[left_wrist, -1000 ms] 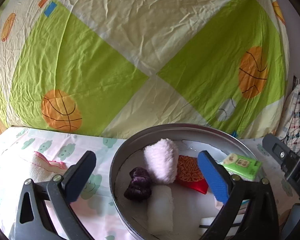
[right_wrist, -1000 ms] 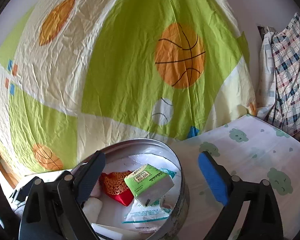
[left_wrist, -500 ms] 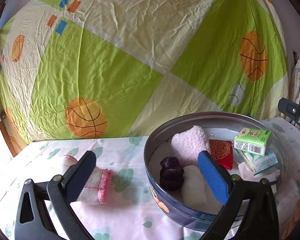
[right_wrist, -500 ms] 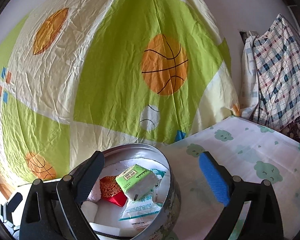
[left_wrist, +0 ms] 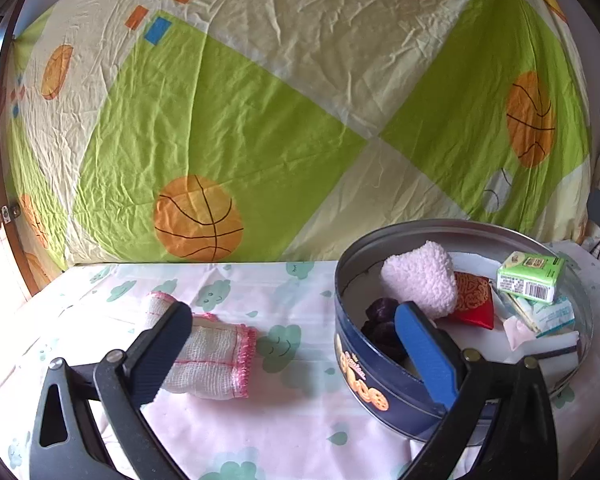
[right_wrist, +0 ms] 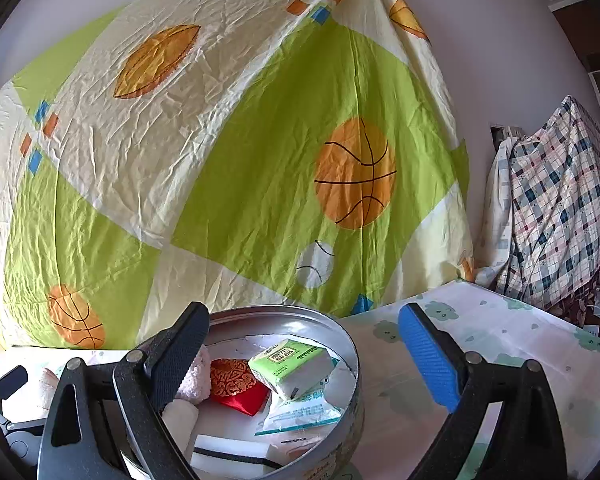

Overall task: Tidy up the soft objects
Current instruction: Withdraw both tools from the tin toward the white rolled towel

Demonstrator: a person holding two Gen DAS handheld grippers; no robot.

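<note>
A round blue cookie tin [left_wrist: 364, 380] stands on the cloth-covered table and shows in both views [right_wrist: 354, 404]. Inside lie a fluffy pink pouf [left_wrist: 420, 282], a dark purple scrunchie [left_wrist: 382, 320], a red embroidered pouch [left_wrist: 474, 296], a green tissue pack [left_wrist: 530, 278] and wet-wipe packets [right_wrist: 300, 414]. A rolled white gauze cloth with pink trim [left_wrist: 210, 356] lies on the table left of the tin. My left gripper [left_wrist: 288, 354] is open and empty, with the roll by its left finger. My right gripper [right_wrist: 300, 364] is open and empty above the tin.
A green and cream sheet with basketball prints [left_wrist: 260, 100] hangs right behind the table. A plaid cloth [right_wrist: 556, 208] hangs at the far right. The table cover with cloud prints [right_wrist: 500, 344] stretches right of the tin. A wooden frame [left_wrist: 4, 184] stands at the left.
The left gripper has pulled back and swung left, so the tin shifted right and the gauze roll came near its left finger. The right gripper has risen and backed away from the tin.
</note>
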